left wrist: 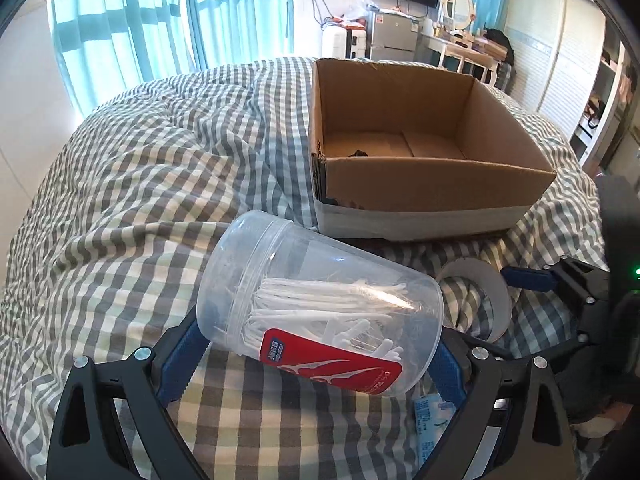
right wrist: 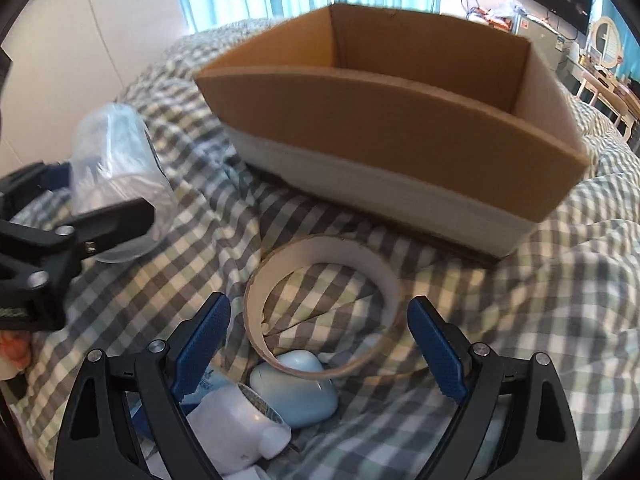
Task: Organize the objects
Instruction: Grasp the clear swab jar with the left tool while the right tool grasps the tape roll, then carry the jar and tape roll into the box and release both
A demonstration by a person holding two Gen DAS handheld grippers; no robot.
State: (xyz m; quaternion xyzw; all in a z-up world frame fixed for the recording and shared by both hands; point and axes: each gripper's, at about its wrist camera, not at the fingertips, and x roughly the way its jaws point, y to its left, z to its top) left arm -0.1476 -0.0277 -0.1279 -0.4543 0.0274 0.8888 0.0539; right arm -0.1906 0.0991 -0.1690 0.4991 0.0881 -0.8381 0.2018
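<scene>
Now I want my left claw [left wrist: 320, 354] to carry the clear floss-pick jar [left wrist: 320, 308] over the cardboard box [left wrist: 436, 184] without tilting it, since it lies sideways across my blue pads, which seem to press its lid and base. That claw stands wide, spanned by the jar above the checked bed quilt [left wrist: 140, 184]. My right claw [right wrist: 318, 344] is wide open and holds nothing; it hovers around the empty tape ring [right wrist: 326, 256], which lies on the quilt just before the box, and should close squarely on its rim.
</scene>
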